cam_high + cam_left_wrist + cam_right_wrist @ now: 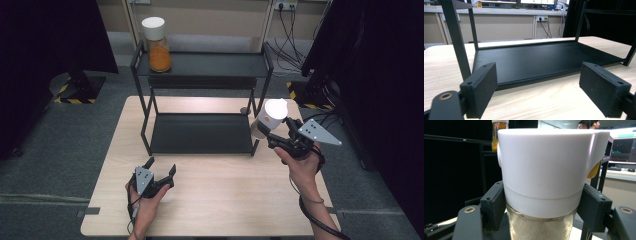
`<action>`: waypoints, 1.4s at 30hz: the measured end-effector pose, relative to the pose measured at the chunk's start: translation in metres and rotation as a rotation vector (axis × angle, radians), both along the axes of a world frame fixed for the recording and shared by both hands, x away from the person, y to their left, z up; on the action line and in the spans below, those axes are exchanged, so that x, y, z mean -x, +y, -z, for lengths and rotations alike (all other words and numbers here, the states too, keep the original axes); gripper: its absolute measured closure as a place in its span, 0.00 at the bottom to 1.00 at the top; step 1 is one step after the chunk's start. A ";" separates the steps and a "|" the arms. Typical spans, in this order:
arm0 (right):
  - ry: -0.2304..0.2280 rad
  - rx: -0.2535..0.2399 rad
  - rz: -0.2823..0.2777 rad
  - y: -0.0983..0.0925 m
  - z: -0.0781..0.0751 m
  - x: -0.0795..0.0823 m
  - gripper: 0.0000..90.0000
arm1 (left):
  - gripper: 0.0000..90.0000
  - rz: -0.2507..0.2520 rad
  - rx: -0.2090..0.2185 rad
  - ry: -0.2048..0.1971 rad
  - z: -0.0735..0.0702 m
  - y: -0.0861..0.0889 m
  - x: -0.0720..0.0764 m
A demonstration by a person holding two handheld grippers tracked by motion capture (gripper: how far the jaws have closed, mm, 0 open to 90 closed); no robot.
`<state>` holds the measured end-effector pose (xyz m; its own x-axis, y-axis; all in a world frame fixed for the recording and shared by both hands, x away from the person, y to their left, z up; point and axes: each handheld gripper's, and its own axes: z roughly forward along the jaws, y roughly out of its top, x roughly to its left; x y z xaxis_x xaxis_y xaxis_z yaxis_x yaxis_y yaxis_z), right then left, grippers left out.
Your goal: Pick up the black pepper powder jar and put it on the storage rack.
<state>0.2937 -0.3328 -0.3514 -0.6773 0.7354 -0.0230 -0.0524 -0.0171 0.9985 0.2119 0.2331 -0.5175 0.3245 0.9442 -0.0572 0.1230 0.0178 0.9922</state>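
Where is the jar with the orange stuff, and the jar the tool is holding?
Glass jar with orange filling (pixel 159 55), high view, on its glass body.
White-lidded glass jar (pixel 544 165), right gripper view, on its lid.

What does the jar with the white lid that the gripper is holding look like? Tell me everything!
The jar is clear, like glass, with a pale grainy filling. Its tall white lid looks like plastic, with a fine seam near its lower edge and a yellow-orange part at one side. The right gripper is shut on it, black fingers pressing both sides by the lid's bottom edge. In the high view it is held tilted in the air beside the black shelf's right end.
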 end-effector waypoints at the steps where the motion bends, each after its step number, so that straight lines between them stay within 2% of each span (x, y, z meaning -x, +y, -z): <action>1: -0.003 -0.001 0.001 0.001 -0.001 -0.001 0.34 | 0.16 0.000 0.002 0.000 0.000 0.000 0.000; 23: -0.045 -0.044 -0.005 0.020 -0.037 -0.023 0.34 | 0.16 0.002 0.002 0.002 0.000 0.000 0.000; 29: -0.044 -0.063 -0.002 0.024 -0.046 -0.027 0.34 | 0.16 0.002 -0.001 0.003 -0.001 0.000 -0.001; 42: -0.053 -0.065 0.023 0.030 -0.070 -0.040 0.34 | 0.16 0.005 0.001 0.003 0.000 -0.001 -0.001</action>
<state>0.3332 -0.3027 -0.2817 -0.6593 0.7518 -0.0104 -0.1062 -0.0795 0.9912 0.2132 0.2324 -0.5170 0.3289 0.9425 -0.0591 0.1264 0.0181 0.9918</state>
